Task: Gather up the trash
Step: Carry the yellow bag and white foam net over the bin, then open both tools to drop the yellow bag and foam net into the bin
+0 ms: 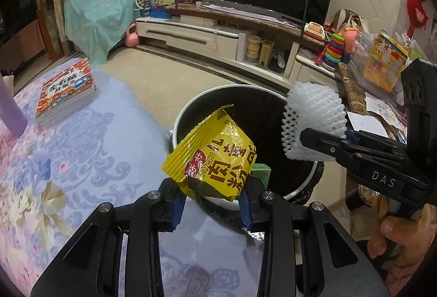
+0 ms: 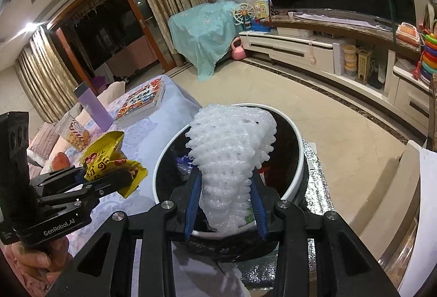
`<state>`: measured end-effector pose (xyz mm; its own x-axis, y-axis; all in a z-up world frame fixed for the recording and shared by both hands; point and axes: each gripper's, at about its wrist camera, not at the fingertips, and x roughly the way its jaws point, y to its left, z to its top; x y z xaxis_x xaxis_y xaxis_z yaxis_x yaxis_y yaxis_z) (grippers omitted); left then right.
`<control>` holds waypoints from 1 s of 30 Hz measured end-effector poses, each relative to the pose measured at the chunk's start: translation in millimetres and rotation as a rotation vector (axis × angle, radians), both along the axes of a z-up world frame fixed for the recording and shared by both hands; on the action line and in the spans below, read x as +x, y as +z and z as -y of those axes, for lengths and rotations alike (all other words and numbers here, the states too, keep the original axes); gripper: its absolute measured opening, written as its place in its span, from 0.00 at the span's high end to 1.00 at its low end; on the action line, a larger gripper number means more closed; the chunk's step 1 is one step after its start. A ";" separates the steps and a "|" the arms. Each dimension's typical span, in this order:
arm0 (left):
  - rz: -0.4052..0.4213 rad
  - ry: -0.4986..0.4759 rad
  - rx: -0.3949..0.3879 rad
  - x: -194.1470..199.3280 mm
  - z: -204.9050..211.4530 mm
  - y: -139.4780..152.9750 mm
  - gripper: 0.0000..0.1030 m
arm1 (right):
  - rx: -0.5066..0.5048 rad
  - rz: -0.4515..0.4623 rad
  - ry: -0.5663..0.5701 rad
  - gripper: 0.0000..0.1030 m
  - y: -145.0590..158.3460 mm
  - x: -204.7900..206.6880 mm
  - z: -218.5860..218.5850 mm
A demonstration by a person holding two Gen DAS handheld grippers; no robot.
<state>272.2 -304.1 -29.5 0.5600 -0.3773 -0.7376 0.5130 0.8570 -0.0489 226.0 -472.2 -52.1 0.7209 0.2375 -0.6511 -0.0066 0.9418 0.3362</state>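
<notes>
My left gripper (image 1: 211,196) is shut on a crumpled yellow snack wrapper (image 1: 211,160) and holds it above the near rim of a round trash bin (image 1: 191,105) with a white rim and black liner. My right gripper (image 2: 225,204) is shut on a white foam fruit net (image 2: 232,152) and holds it over the bin's (image 2: 296,174) opening. In the left wrist view the right gripper (image 1: 314,144) holds the net (image 1: 311,122) over the bin's right side. In the right wrist view the left gripper (image 2: 109,176) holds the wrapper (image 2: 109,157) left of the bin. Some trash lies inside the bin.
A floral-covered table (image 1: 68,160) stands left of the bin with a stack of books (image 1: 67,92) and a purple bottle (image 2: 94,108). A snack bag (image 2: 76,133) lies on it. A TV cabinet (image 1: 204,34) with toys runs along the far wall.
</notes>
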 end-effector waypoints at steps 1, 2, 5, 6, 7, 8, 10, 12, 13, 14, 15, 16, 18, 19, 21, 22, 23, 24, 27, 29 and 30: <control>-0.004 -0.003 0.001 1.6 1.9 -0.4 0.69 | 0.000 -0.003 0.002 0.64 -0.1 1.2 0.3; -0.008 -0.005 0.002 2.9 2.6 -1.1 0.69 | -0.001 -0.006 0.003 0.64 -0.3 3.0 1.0; -0.013 -0.011 0.009 7.3 7.5 -2.2 0.69 | -0.006 -0.013 0.008 0.64 0.0 7.8 2.8; -0.015 -0.013 0.009 8.6 8.7 -2.6 0.69 | -0.007 -0.015 0.010 0.64 0.2 9.2 3.4; -0.018 -0.014 0.009 9.2 9.4 -3.3 0.69 | -0.010 -0.018 0.011 0.64 0.3 10.5 3.5; -0.025 -0.015 0.007 10.8 10.4 -4.0 0.69 | -0.013 -0.021 0.013 0.64 0.4 11.7 3.4; -0.031 -0.016 0.007 12.7 12.2 -4.8 0.69 | -0.016 -0.029 0.020 0.64 -0.1 14.1 3.1; -0.037 -0.019 0.010 14.6 14.1 -6.9 0.69 | -0.022 -0.034 0.023 0.64 -0.1 16.4 3.5; -0.041 -0.019 0.011 15.7 15.4 -7.9 0.69 | -0.021 -0.039 0.027 0.64 -0.3 17.6 3.6; -0.045 -0.020 0.012 16.8 16.0 -9.0 0.69 | -0.023 -0.043 0.030 0.64 -0.6 18.5 3.9; -0.050 -0.019 0.013 18.1 16.5 -10.2 0.69 | -0.028 -0.046 0.031 0.64 -0.8 19.3 4.0; -0.054 -0.020 0.014 19.2 16.7 -10.9 0.69 | -0.030 -0.048 0.033 0.64 -0.7 20.8 4.0; -0.061 -0.021 0.022 21.3 18.2 -13.2 0.68 | -0.036 -0.055 0.037 0.63 -1.0 22.4 2.9; -0.063 -0.022 0.025 22.2 18.8 -14.2 0.68 | -0.039 -0.057 0.038 0.63 -1.3 23.6 3.0; -0.068 -0.022 0.032 23.1 20.0 -16.0 0.68 | -0.042 -0.062 0.037 0.63 -2.2 25.2 3.7; -0.070 -0.022 0.033 23.6 20.7 -16.4 0.68 | -0.042 -0.064 0.036 0.63 -2.3 26.2 4.3; -0.072 -0.023 0.034 24.3 21.3 -17.3 0.68 | -0.044 -0.065 0.036 0.63 -2.6 26.6 4.4; -0.074 -0.023 0.036 24.7 22.1 -17.9 0.68 | -0.045 -0.066 0.036 0.63 -2.8 27.0 4.6; -0.075 -0.023 0.042 25.7 22.8 -18.6 0.67 | -0.046 -0.071 0.039 0.63 -3.4 28.9 4.5; -0.079 -0.023 0.046 26.5 23.8 -18.7 0.63 | -0.050 -0.076 0.044 0.62 -4.8 30.1 4.5; -0.082 -0.023 0.048 27.1 23.8 -18.8 0.60 | -0.052 -0.079 0.046 0.62 -5.3 30.8 4.1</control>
